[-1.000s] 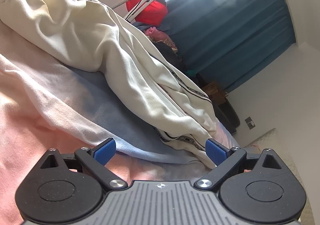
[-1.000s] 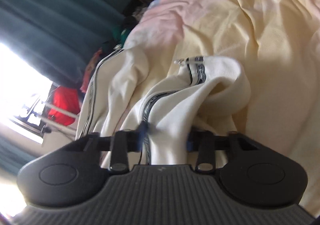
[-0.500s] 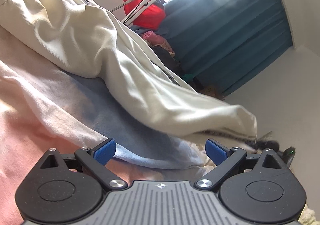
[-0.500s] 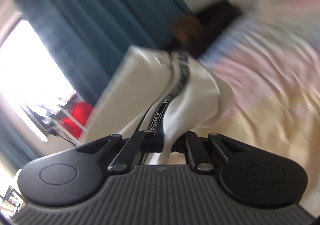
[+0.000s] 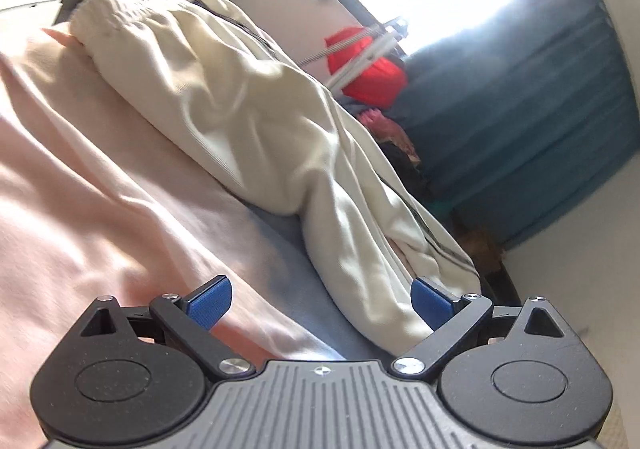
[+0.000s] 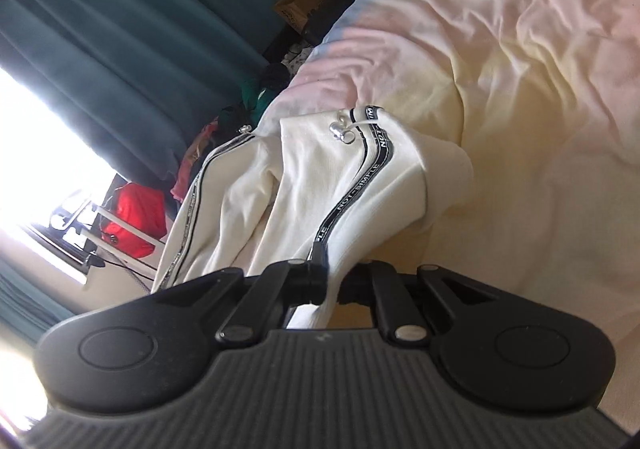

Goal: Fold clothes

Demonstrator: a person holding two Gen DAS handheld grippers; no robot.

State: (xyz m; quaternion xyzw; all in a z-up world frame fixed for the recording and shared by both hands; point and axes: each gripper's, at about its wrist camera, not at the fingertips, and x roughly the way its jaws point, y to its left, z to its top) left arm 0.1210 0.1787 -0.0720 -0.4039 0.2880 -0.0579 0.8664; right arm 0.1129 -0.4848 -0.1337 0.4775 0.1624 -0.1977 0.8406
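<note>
Cream track pants (image 5: pixel 256 121) with a black lettered side stripe lie across a pink and blue bed sheet (image 5: pixel 80 209). Their elastic waistband is at the far upper left of the left wrist view and the legs run toward me. My left gripper (image 5: pixel 320 303) is open, its blue pads wide apart; the near leg end lies between them, close to the right pad, and nothing is pinched. My right gripper (image 6: pixel 334 283) is shut on a leg of the pants (image 6: pixel 320 189) near the striped cuff, and the cloth rises from the jaws onto the sheet (image 6: pixel 520 89).
Dark teal curtains (image 5: pixel 540 109) hang at a bright window. A red bag (image 5: pixel 372 77) hangs on a white rack beside a heap of clothes (image 5: pixel 392 137). A cardboard box (image 6: pixel 300 5) and dark items stand past the bed's far edge.
The right gripper swung the pant leg up off the bed and brought it back down onto the sheet. The left gripper shifted and rolled, so the waistband now shows further into view.
</note>
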